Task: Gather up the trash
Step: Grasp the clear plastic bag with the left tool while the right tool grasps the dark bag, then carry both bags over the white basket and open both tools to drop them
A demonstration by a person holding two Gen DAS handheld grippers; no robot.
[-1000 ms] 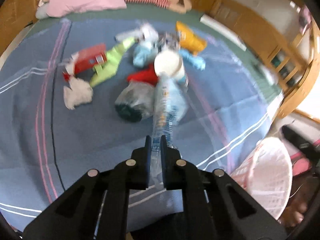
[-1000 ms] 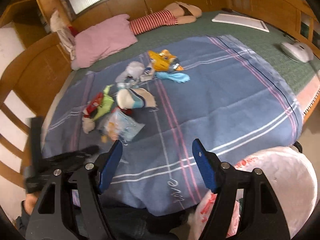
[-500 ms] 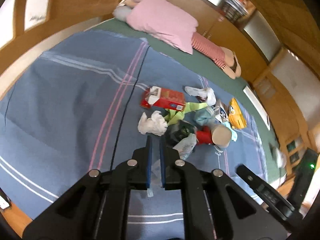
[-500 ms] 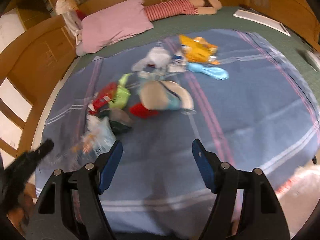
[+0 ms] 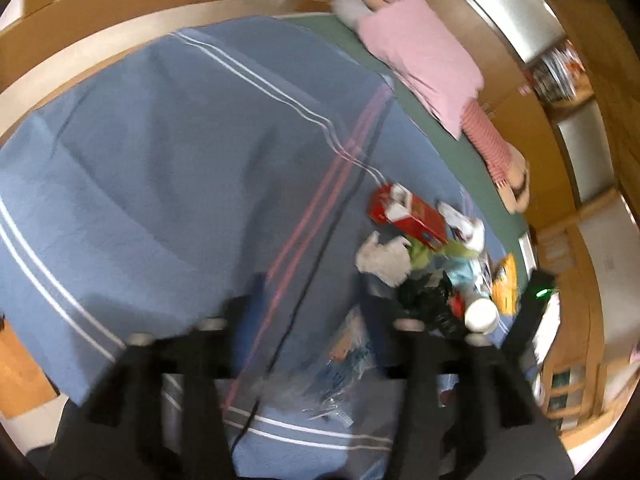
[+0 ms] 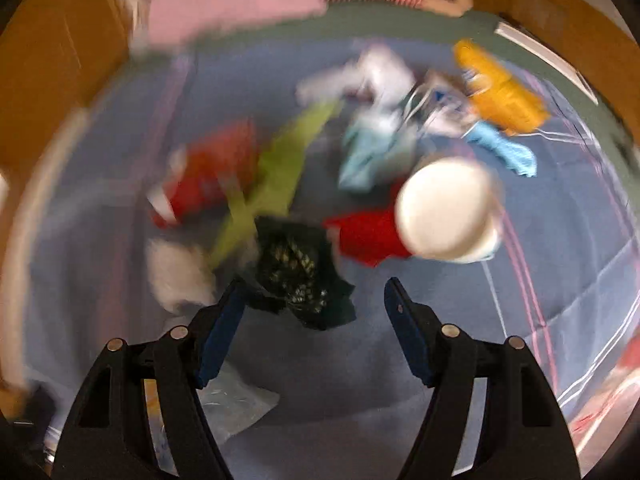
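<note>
In the left wrist view, the left gripper [image 5: 308, 304] stood with jaws apart, having just been opening; the clear plastic wrapper [image 5: 344, 364] lay loose on the blue blanket [image 5: 160, 152] between them, low in frame. In the right wrist view, the right gripper [image 6: 314, 304], wide but just narrowing, hung over a dark crumpled bag [image 6: 300, 276] at centre, gripping nothing; a white cup [image 6: 444, 208] lay right of centre.

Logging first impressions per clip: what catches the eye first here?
A jumble of bright trash on the blue striped blanket: a red carton, yellow-orange bag and white cup. The open right gripper hangs just over a dark crumpled bag. A pink pillow lies at the bed's far end.
</note>
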